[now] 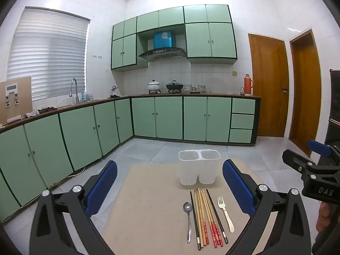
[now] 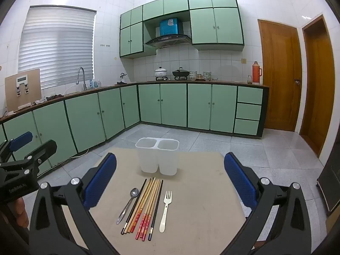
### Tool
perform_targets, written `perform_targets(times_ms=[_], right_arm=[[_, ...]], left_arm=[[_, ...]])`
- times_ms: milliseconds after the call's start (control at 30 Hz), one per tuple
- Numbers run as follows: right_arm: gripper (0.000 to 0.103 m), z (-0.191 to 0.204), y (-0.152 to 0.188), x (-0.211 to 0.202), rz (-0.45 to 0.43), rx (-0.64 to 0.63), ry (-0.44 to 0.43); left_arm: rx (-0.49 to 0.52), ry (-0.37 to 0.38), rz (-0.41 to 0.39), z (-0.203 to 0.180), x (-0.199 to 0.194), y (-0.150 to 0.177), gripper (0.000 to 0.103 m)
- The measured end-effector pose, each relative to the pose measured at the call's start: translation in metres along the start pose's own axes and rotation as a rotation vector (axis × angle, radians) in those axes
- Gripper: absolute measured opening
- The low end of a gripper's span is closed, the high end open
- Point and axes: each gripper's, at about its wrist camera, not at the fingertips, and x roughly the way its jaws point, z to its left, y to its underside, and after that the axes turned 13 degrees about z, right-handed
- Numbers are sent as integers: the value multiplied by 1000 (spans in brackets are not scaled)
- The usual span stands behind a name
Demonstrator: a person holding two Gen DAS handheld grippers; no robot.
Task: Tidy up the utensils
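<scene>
From the left wrist view, the left gripper (image 1: 170, 189) hangs above a beige table (image 1: 148, 212) with its blue-padded jaws spread wide and nothing between them. On the table ahead stands a clear plastic holder (image 1: 198, 167) with two compartments, upright near the far edge. Just in front of it lie the utensils in a row: a metal spoon (image 1: 188, 218) on the left, a bundle of chopsticks (image 1: 207, 216) in the middle, and a white fork (image 1: 225, 212) on the right. All three lie flat, handles toward the camera. At the right edge the right gripper (image 1: 308, 159) shows, held by a hand (image 1: 324, 216).

From the right wrist view, the right gripper (image 2: 170, 180) also hangs over the table (image 2: 201, 201), its jaws standing wide and empty. The holder (image 2: 158, 158) stands ahead, slightly left of centre. The spoon (image 2: 128, 204), chopsticks (image 2: 146, 204) and fork (image 2: 165, 210) lie side by side in front of it, apart from both grippers. The left gripper (image 2: 29, 144) appears at the left edge, its jaws apart, with a hand (image 2: 20, 212) below it.
</scene>
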Motion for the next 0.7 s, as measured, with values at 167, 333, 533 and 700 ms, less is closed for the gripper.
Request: perform_targets(times_ms=[167,333,533,700], right_arm=[[98,0,0,0,-5,2,-2],[98,-1,0,0,-6,3,-3],[98,0,0,0,-8,4,-3],[98,0,0,0,-8,4,-3]], left_arm=[[10,-1,9,-2,3,-1,97],[0,-4,-9,-2,2,1,97],[-2,-5,-9,2,0,-2,97],[-6,-8,-13,5,-11,-6,97]])
